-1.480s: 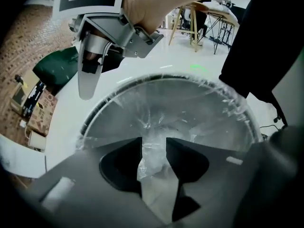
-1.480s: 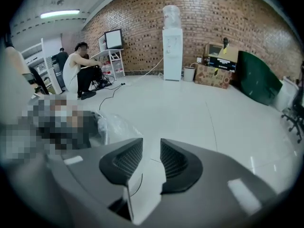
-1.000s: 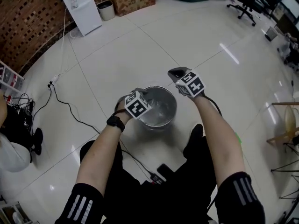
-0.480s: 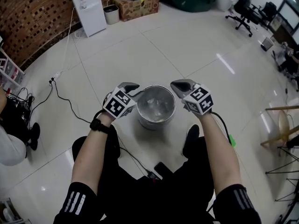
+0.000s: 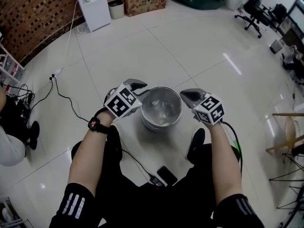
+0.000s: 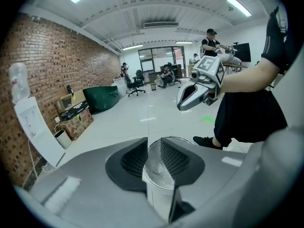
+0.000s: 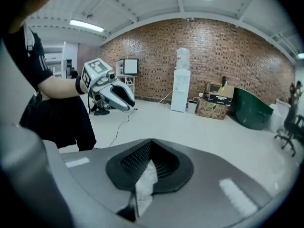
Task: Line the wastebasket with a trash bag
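A round metal wastebasket (image 5: 161, 109) stands on the floor between my feet, with crinkled clear film showing inside it. My left gripper (image 5: 136, 86) hovers just above its left rim. Its jaws (image 6: 154, 148) are closing, with a gap still between them. Through that gap I see only the wastebasket (image 6: 159, 186); nothing is pressed between the pads. My right gripper (image 5: 188, 96) hangs over the right rim, shut (image 7: 151, 148) on a strip of the clear trash bag (image 7: 144, 183). Each gripper shows in the other's view: the right gripper (image 6: 191, 97) and the left gripper (image 7: 119, 96).
A black cable (image 5: 64, 99) runs across the floor to a power strip and a phone (image 5: 166, 175) near my legs. My shoe (image 5: 196, 144) sits right of the basket. A water dispenser (image 5: 92, 4), cardboard boxes (image 5: 145, 0) and a small bin (image 5: 115, 7) line the brick wall.
The left gripper has lifted off the basket's left rim and drawn back a little to the left. The right gripper has swung from beyond the far rim to the right side.
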